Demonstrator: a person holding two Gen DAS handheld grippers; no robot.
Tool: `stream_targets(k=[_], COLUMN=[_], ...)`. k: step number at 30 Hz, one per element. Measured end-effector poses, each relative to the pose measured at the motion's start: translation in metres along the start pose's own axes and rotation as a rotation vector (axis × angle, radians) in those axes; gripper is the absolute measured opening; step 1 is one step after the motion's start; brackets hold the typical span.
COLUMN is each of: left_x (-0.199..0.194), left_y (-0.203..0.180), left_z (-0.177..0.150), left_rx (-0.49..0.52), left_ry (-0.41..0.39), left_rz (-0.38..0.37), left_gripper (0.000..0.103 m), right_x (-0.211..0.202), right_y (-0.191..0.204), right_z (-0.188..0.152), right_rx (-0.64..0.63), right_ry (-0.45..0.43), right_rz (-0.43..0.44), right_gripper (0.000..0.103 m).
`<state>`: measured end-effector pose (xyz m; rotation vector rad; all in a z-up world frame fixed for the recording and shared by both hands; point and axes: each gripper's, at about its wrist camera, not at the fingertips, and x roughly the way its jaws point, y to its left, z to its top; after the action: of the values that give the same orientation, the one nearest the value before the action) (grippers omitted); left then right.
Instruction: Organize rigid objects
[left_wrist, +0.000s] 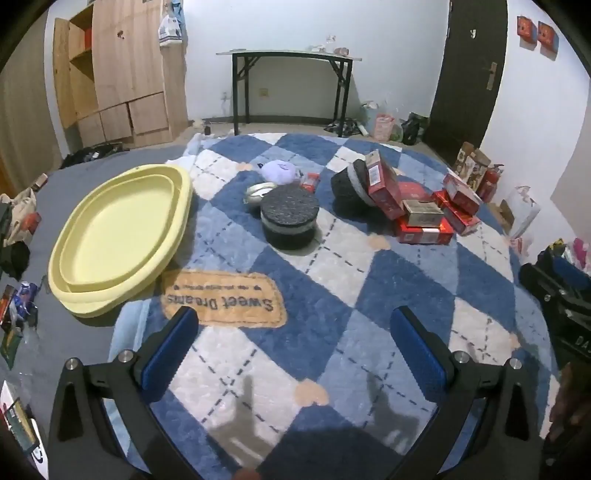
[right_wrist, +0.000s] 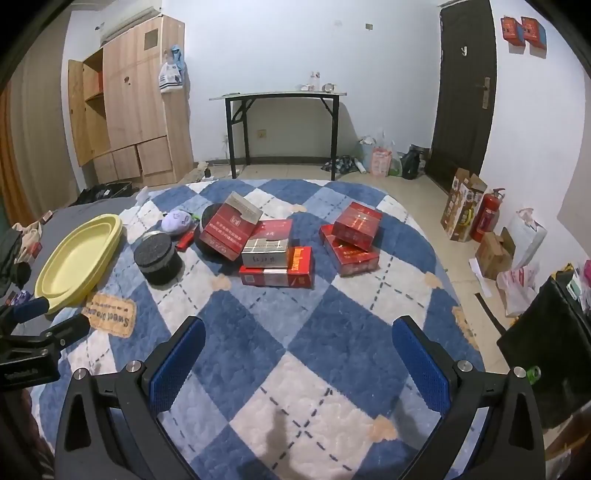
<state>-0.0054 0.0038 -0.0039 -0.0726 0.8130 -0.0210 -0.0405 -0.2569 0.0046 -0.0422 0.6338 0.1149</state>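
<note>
Above the blue-and-white checked rug (right_wrist: 295, 369), the left gripper (left_wrist: 295, 325) and right gripper (right_wrist: 299, 336) are held wide open and empty, while red boxes (right_wrist: 277, 254) and a black round tin (left_wrist: 290, 218) lie farther off beside the yellow basin (left_wrist: 118, 236).

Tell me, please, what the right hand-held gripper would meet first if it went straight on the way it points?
Probably the bare checked rug: the open right hand-held gripper tilts downward, short of the red boxes, though depth is uncertain.
</note>
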Motion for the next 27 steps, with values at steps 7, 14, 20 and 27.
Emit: stream_targets(k=[7, 14, 20, 27], left_x=[0.0038, 0.0047, 0.0061, 0.0051], left_y=[0.0045, 0.0062, 0.0068, 0.0085], left_z=[0.0024, 0.0011, 0.0017, 0.0021], left_rx=[0.006, -0.002, -0.003, -0.018], left_ry=[0.034, 0.042, 0.046, 0.038], left_rz=[0.024, 0.063, 0.07, 0.067], left_gripper=[0.103, 0.103, 0.103, 0.103], right_x=[0.0001, 0.0007, 0.001, 0.0014], right_y=[0.0005, -0.0001, -0.0004, 0.0007], right_z=[0.0041, 0.0029, 0.0027, 0.0029], right_rx=[-0.017, -0.016, -0.013, -0.019], right_ry=[0.006, 0.01, 0.015, 0.019], right_rz=[0.002, -0.001, -0.001, 0.002], right_gripper=[0.103, 0.103, 0.103, 0.103])
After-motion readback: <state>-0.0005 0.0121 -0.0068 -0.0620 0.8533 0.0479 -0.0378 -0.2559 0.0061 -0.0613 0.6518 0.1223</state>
